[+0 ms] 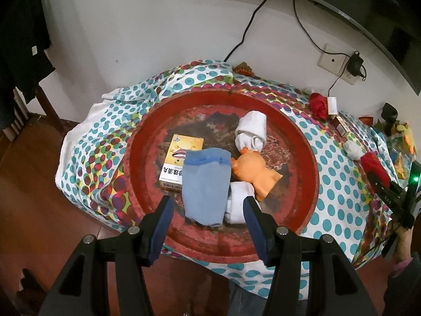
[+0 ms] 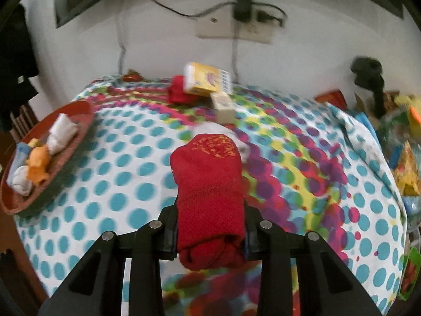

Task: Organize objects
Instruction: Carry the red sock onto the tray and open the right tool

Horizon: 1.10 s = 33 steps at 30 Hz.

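A round red tray (image 1: 229,247) holds a yellow box (image 1: 181,152), a flat blue sock (image 1: 205,184), an orange toy (image 1: 252,168) and rolled white socks (image 1: 251,129). My left gripper (image 1: 208,205) hovers open over the tray's near side; its pads stand clear of the blue sock below them. In the right wrist view my right gripper (image 2: 210,218) is shut on a rolled red sock (image 2: 208,184), lifted off the dotted tablecloth (image 2: 118,184). The tray (image 2: 79,121) lies far to its left. That gripper (image 1: 381,184) and its red sock (image 1: 375,167) also show at the right edge of the left wrist view.
Behind the held sock lie a whitish sock (image 2: 223,131), a small beige box (image 2: 223,105), a yellow box (image 2: 208,79) and another red sock (image 2: 179,89). Packets and toys (image 2: 407,171) crowd the table's right edge. Wall sockets and cables (image 2: 242,26) run behind the table.
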{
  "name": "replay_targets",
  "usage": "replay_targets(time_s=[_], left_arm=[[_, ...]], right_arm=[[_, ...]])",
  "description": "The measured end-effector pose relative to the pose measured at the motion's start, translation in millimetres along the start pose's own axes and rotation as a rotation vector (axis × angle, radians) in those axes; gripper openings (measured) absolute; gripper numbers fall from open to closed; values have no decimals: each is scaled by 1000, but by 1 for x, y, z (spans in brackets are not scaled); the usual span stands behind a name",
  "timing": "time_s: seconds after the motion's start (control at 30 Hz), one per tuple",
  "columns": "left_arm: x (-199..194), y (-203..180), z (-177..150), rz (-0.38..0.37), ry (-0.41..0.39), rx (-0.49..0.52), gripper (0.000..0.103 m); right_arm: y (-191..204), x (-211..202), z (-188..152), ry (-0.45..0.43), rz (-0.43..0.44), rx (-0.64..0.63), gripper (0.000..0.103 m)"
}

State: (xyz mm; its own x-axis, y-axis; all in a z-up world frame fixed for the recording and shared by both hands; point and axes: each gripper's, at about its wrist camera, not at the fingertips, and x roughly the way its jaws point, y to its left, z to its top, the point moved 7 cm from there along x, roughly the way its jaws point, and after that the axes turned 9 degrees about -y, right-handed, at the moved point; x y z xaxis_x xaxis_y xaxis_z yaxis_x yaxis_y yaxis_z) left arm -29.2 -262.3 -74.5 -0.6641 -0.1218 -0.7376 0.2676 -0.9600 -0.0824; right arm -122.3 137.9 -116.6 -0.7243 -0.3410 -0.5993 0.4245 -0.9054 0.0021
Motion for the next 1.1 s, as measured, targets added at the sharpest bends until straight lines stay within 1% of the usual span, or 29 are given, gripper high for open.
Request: replay_targets(time_s=[0.17, 0.3, 0.5, 0.8, 0.9, 1.1], left_arm=[[-7, -1, 3, -6, -10, 4, 56], [-12, 2, 5, 8, -18, 7, 56], [-17, 9, 7, 10, -22, 2, 56], [-22, 36, 12, 48, -28, -61, 56], [-22, 44, 13, 52, -28, -83, 56], [-18, 59, 12, 98, -18, -105, 56]], right_arm=[[44, -7, 19, -18, 82, -33, 32], [91, -5, 31, -24, 149, -80, 32], [151, 6, 38, 6, 237, -104, 33], [221, 25, 42, 44, 309, -179, 33], [240, 30, 42, 54, 329, -201, 33], [267, 36, 38, 64, 358, -232, 33]])
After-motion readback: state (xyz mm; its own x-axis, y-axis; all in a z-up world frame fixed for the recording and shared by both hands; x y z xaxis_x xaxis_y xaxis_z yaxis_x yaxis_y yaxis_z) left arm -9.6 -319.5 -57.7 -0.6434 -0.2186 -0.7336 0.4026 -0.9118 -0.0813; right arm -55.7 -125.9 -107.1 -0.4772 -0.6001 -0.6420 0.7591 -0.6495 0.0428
